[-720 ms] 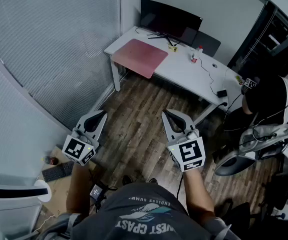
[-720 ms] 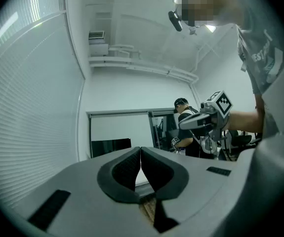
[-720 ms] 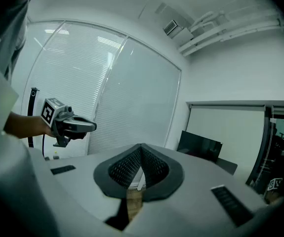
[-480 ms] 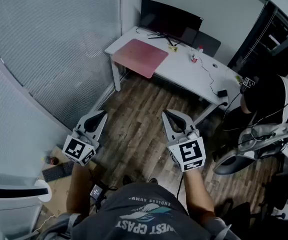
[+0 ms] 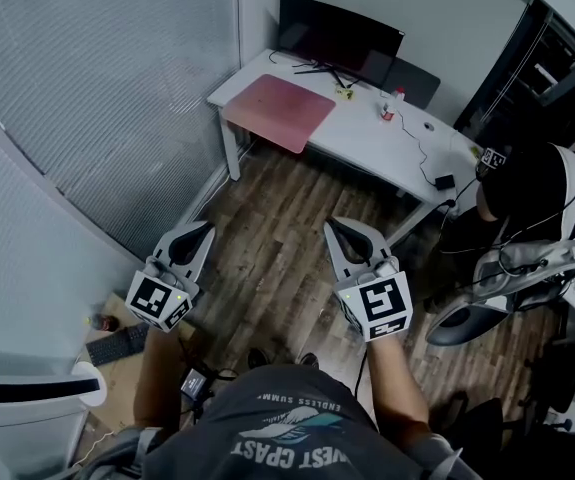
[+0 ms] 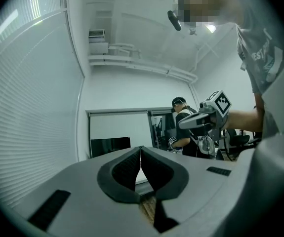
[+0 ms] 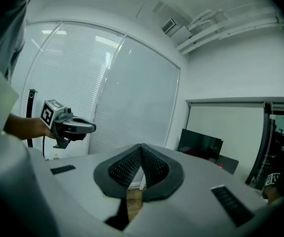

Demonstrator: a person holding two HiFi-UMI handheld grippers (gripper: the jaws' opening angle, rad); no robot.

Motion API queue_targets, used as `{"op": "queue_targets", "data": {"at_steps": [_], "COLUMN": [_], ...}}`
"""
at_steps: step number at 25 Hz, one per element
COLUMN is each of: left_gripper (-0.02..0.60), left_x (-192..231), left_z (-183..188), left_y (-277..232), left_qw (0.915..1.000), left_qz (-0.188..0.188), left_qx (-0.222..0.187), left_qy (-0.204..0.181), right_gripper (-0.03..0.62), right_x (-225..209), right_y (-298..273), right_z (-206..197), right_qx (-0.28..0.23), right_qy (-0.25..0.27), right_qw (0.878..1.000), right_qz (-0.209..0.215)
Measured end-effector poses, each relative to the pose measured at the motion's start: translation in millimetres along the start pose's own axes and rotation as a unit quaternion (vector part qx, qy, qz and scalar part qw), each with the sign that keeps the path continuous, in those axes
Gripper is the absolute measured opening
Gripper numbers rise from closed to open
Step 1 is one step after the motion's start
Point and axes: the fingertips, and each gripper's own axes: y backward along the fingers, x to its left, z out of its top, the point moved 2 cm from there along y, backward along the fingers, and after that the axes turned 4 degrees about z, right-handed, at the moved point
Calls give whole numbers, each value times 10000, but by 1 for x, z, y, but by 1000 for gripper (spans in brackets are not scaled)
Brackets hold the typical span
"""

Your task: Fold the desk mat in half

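Mat: pink rectangular desk mat (image 5: 279,113) lies flat and unfolded on the left end of the long white desk (image 5: 387,148). It is at 12 o'clock from both tools and well apart from them.
Mat edges: the near long edge runs along the desk's front edge. The left short edge lies just inside the desk's left end.
Left tool: left gripper (image 5: 203,228) is held above the floor at 7 o'clock of the mat. Its jaws are pressed together with nothing between them, and the tips aim toward the desk.
Right tool: right gripper (image 5: 335,227) is held level with the left one, at 5 o'clock of the mat. Its jaws are likewise pressed together and grip nothing.
Gap between tools: the two are well apart, side by side, with floor showing between them.
Desk back edge: wide black flat monitor (image 5: 339,38) stands at 1 o'clock of the mat, near it, against the wall.
Desk right half: thin black cable (image 5: 422,153) trails at 3 o'clock of the mat, apart from it.
Open room: brown wood-plank floor (image 5: 277,258) stretches from the tools to the desk legs.
Left bound: grey slatted window blind (image 5: 97,98) runs along at 9 o'clock.
Right bound: seated person in a black top (image 5: 537,193) and grey office chair (image 5: 497,288) are at 3 o'clock of the right gripper.
Floor, near left: black keyboard (image 5: 117,343) lies at 7 o'clock of the left gripper.
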Motion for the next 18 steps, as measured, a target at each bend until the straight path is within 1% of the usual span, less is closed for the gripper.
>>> {"op": "queue_targets", "data": {"at_steps": [5, 10, 14, 18], "left_gripper": [20, 20, 20, 20], "left_x": [10, 18, 23, 31], "left_z": [-3, -4, -7, -11], "left_y": [0, 3, -2, -8], "left_qw": [10000, 9999, 9999, 10000], "left_qz": [-53, -99, -154, -82], "left_qx": [-8, -54, -35, 4], "left_qy": [-16, -11, -12, 25], "right_gripper": [26, 26, 26, 26], "right_x": [3, 11, 4, -5], "right_y": [-9, -14, -19, -29], "right_z": [-1, -2, -5, -8], "right_qx": [-99, -58, 16, 18], "right_qy": [-236, -264, -280, -325], "right_qw": [9997, 9996, 9995, 9993], "right_qz": [-33, -91, -161, -156]}}
